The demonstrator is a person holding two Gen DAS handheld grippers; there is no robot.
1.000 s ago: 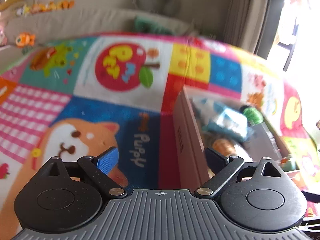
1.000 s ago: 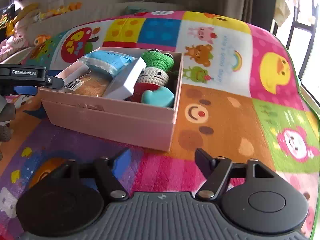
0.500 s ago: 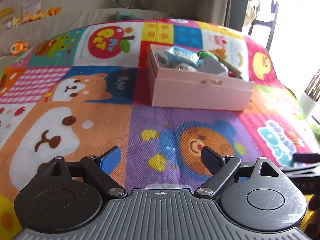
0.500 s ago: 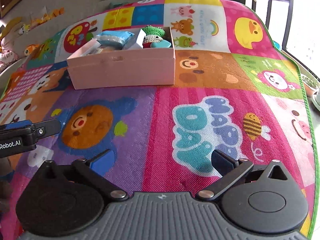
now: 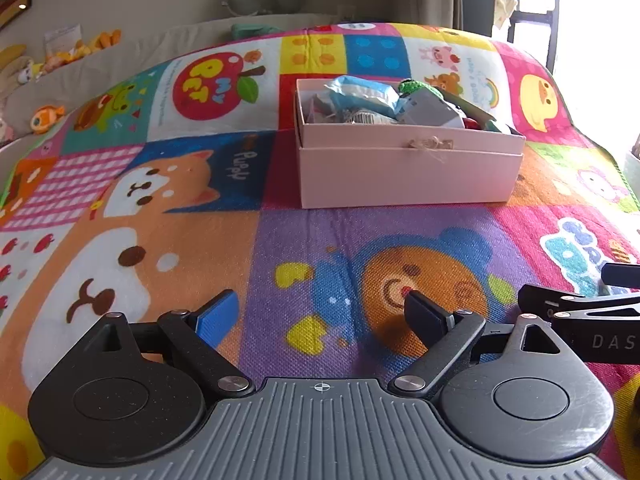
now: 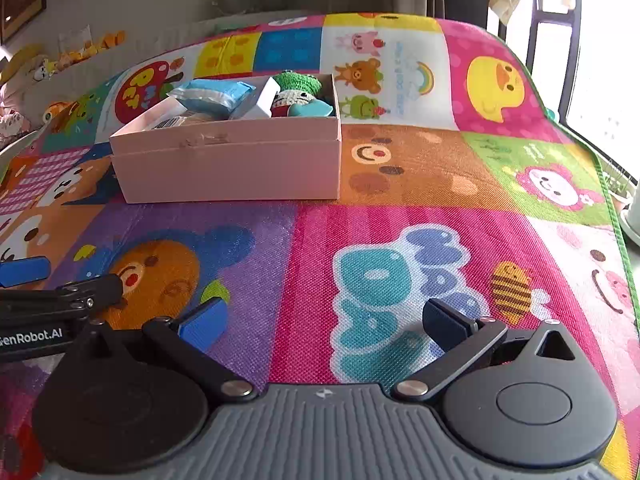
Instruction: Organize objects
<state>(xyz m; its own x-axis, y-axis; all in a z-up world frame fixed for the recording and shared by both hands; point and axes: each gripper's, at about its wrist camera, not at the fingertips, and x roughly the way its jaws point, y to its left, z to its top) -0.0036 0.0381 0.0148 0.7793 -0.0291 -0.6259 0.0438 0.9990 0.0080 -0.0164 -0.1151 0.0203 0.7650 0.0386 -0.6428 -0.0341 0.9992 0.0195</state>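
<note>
Presently both grippers hover low over the mat (image 5: 200,264), jaws spread wide, nothing between them.

Left gripper (image 5: 324,314): jaws wide apart and empty. Between its fingertips lies only mat, the bear patch (image 5: 412,284) on purple. One blue pad (image 5: 218,314) faces inward on the left finger; the right finger shows dark.

Right gripper (image 6: 324,322): jaws likewise wide apart and empty, over the pink patch with blue and teal lettering (image 6: 384,292). The two grippers sit side by side, near each other; each shows at the edge of the other's view.

Box (image 5: 408,164): pink, open-topped, resting on the mat well ahead of both sets of jaws and apart from them. From the left wrist it lies ahead and slightly right of the jaw gap; from the right wrist, ahead and to the left. Long side faces the grippers; a scuffed mark sits on the upper rim band.

Box contents, heaped above the rim: blue packet (image 6: 216,94), white carton (image 6: 264,100) tilted on it, green knit toy (image 6: 298,82), teal heart shape (image 6: 310,109), a barcode label (image 5: 362,118) on something lower down. Items overlap; how many lie beneath, cannot tell.

Beyond the mat: sofa (image 5: 132,56) with small plush toys (image 5: 44,116), framed pictures (image 6: 24,4) on the wall, bright window (image 6: 600,60) at right.
</note>
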